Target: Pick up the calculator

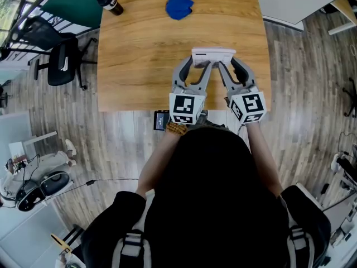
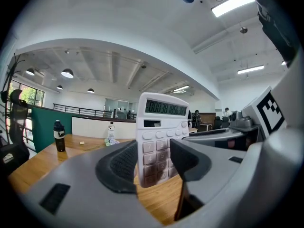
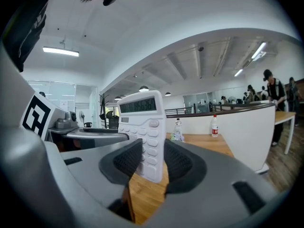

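Note:
A white calculator stands upright on its edge near the front of the wooden table, with both grippers meeting at it. In the left gripper view, the calculator shows its keys and display between the dark pads, and my left gripper is closed on its lower part. From the other side, the right gripper has its pads against the calculator too. Seen from the head view, the left gripper and right gripper hold the same object from below.
A blue cloth and a dark bottle lie at the table's far side. A black office chair stands left of the table. A small dark object lies on the floor by the table's front edge.

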Motion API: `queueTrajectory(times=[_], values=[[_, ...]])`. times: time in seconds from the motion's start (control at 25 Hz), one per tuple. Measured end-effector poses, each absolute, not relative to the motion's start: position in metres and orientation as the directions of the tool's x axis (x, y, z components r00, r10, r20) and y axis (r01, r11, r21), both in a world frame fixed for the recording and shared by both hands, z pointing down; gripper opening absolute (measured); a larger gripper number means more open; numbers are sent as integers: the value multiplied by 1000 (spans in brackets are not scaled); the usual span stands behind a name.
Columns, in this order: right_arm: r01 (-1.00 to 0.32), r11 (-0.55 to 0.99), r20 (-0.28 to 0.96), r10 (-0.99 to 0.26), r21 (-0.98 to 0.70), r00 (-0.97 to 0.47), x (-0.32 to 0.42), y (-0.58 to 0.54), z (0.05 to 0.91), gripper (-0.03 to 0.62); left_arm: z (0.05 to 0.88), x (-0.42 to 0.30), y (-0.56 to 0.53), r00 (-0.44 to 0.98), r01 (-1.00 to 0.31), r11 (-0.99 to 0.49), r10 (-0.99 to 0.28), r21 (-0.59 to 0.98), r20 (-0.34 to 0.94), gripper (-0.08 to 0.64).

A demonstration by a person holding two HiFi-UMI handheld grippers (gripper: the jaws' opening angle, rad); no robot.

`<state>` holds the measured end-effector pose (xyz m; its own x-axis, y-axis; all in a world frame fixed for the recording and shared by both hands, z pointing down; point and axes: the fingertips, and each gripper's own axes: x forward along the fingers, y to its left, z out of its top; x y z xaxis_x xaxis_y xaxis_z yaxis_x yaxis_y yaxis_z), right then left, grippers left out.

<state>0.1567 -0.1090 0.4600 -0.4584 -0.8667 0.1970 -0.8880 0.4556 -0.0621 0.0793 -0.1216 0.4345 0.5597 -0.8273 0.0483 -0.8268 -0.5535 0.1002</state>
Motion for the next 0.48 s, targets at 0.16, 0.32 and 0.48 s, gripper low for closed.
queueTrajectory(times=[0.16, 0.32, 0.48], values=[[-887, 458, 199, -865, -61, -461, 157, -109, 460, 152, 434, 80, -120, 559, -827, -553, -827, 99, 48, 236], [-881, 471, 208, -858, -44, -469, 151, -107, 463, 144, 435, 74, -119, 553, -831, -546, -832, 101, 51, 236], [-872, 489, 233, -845, -30, -481, 143, -105, 465, 130, 441, 66, -117, 541, -839, -533, -838, 108, 66, 236]])
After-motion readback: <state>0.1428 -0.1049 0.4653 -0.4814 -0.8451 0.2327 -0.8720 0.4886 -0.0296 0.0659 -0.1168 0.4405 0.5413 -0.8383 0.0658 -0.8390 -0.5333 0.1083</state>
